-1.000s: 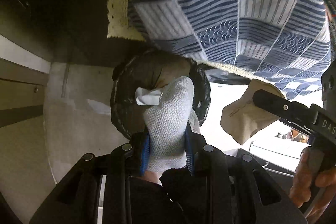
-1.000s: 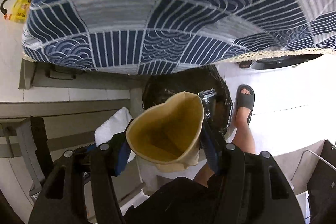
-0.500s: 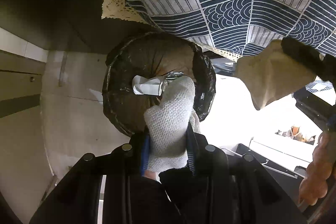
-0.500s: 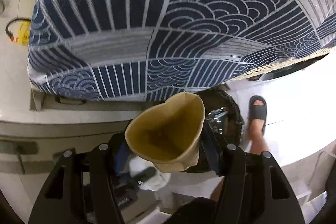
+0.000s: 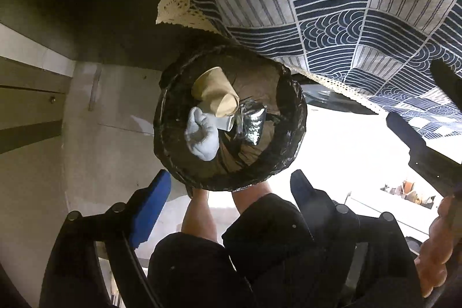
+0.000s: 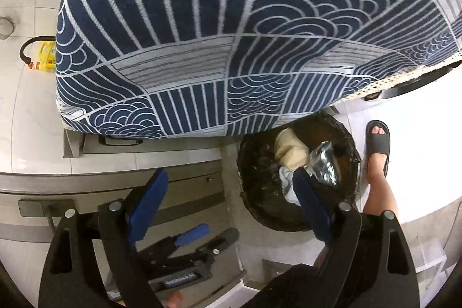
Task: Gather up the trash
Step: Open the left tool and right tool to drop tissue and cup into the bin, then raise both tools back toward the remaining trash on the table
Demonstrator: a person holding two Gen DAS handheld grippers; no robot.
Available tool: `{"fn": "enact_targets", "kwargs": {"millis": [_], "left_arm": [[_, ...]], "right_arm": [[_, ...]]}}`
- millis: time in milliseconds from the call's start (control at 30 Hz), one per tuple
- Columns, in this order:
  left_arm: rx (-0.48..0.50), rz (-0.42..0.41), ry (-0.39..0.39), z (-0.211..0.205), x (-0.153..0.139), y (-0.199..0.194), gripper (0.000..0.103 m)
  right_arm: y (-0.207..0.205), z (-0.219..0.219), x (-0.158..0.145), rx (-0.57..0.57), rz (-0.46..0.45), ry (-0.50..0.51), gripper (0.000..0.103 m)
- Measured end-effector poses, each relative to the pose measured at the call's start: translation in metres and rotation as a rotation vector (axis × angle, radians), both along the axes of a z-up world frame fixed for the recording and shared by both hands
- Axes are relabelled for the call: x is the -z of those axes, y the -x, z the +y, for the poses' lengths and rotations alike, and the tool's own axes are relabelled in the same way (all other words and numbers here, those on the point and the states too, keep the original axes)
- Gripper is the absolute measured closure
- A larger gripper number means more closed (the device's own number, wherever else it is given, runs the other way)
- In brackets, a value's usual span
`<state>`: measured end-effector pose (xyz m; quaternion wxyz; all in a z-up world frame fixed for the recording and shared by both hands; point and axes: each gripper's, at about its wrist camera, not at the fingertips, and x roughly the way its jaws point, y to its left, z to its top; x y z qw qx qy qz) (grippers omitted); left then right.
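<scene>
Bin (image 5: pixel 288 163) at frame centre, holding cup (image 5: pixel 215 94), white sock (image 5: pixel 200 134), foil wrapper (image 5: pixel 251 123). Left gripper (image 5: pixel 228 192) and right gripper (image 6: pixel 228 192) both spread, empty. Next: lift clear of rim, avoid cloth (image 5: pixel 332 5) overhead.

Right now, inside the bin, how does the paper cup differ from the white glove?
The paper cup is tan, stiff and holds its cone shape, lying tipped on its side; the white glove is knitted, limp and crumpled. The cup lies nearer the tablecloth, the glove nearer the camera. Both lie loose in the black-lined trash bin, beside a foil wrapper, with both grippers open.
</scene>
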<state>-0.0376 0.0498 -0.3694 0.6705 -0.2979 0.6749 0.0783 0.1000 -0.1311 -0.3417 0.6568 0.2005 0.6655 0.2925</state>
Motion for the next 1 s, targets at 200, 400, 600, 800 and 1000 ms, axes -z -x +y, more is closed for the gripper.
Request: {"fn": "enact_targets", "kwargs": {"millis": [200,400,600,800,1000], "left_arm": [[0.033,-0.027,-0.011,-0.003,-0.015,-0.003,0.021],[0.06,-0.059,-0.039,-0.005,-0.038,-0.006,0.021],[0.079,-0.148,-0.073,-0.007,-0.077,-0.004,0.021],[0.078,-0.232,-0.09,-0.004,-0.115,-0.004,0.021],[0.114,-0.333,-0.11,-0.01,-0.155,-0.012,0.021]], "right_arm": [[0.008,-0.015,-0.014,0.015,-0.027,0.018,0.005],[0.016,-0.031,-0.037,-0.006,-0.084,0.049,0.005],[0.024,-0.045,-0.07,-0.034,-0.179,0.072,0.005],[0.032,-0.055,-0.11,-0.03,-0.303,0.061,0.005],[0.037,-0.066,-0.144,-0.013,-0.412,0.049,0.005]]}}
